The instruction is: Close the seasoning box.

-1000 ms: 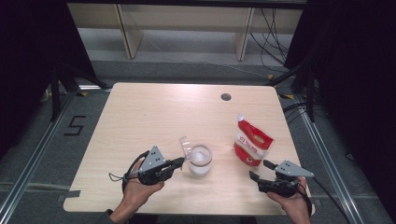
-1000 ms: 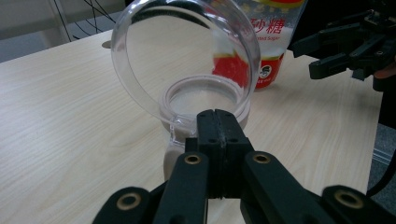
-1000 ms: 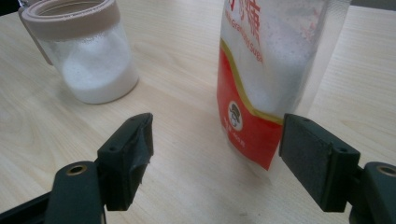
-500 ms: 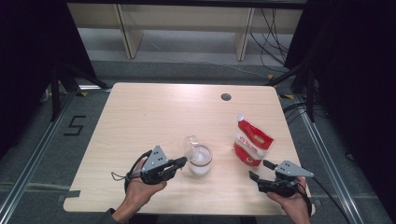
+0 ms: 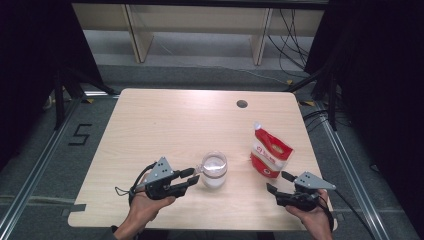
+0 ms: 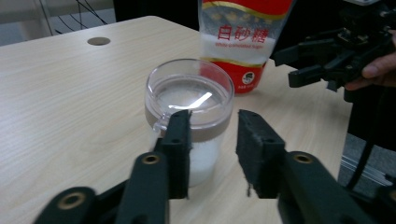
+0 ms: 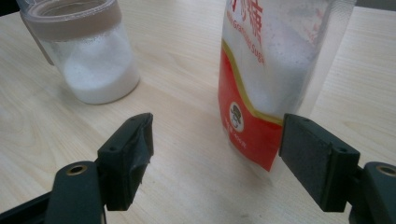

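High view: clear plastic jar with a tan band and closed clear lid, part full of white granules (image 5: 214,170), stands upright near the front middle of the light wooden table (image 5: 165,125); left gripper (image 5: 189,178) sits just beside its left side, jaws part open and just been opening, nothing pinched. Red-and-white stand-up sugar pouch (image 5: 269,152) stands right of the jar, apart from it; right gripper (image 5: 279,182) hovers just in front of the pouch, jaws spread, empty. Left gripper view: jar right ahead of the pads, lid tab near one jaw, not squeezed. Right gripper view: pouch base ahead of the wide jaws, jar off to the left. Risk, as I judge it: a jaw snagging the lid tab while pulling back could tip the jar; a careless grab could topple the soft pouch.
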Available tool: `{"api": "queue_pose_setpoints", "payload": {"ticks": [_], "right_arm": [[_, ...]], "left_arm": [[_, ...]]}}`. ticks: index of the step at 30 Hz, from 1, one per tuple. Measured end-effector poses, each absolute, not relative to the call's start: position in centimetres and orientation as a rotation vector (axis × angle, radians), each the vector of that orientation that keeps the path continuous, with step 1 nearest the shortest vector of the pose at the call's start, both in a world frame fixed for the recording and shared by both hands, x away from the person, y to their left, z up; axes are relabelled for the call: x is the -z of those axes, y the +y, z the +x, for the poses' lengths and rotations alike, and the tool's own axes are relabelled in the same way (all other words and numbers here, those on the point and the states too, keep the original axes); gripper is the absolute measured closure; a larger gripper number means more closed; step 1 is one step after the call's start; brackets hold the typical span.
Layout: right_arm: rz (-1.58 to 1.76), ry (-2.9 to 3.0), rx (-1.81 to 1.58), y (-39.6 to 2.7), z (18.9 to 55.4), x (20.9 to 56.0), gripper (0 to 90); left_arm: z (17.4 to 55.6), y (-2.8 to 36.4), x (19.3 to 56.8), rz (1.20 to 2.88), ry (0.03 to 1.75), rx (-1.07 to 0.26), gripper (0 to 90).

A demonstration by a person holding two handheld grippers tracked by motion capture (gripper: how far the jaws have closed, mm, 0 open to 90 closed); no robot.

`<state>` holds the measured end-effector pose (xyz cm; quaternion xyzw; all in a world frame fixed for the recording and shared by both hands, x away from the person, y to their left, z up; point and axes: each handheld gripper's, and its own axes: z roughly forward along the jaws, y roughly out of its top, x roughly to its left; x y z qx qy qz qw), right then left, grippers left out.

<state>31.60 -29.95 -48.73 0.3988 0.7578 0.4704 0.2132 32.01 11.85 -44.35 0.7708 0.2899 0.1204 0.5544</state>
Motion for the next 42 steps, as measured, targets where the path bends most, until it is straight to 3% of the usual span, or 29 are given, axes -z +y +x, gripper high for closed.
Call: {"api": "queue_pose_setpoints", "payload": {"ticks": [7, 42], "right_arm": [[1.111, 2.107, -1.311, -29.9, 31.5, 48.7, 26.9], [1.089, 2.138, -1.304, -29.7, 31.4, 48.5, 25.8]], "left_arm": [[31.3, 12.6, 44.8, 1.834, 0.735, -0.249, 36.8], [29.6, 15.5, 48.9, 1.992, 0.802, -0.298, 21.6]]}}
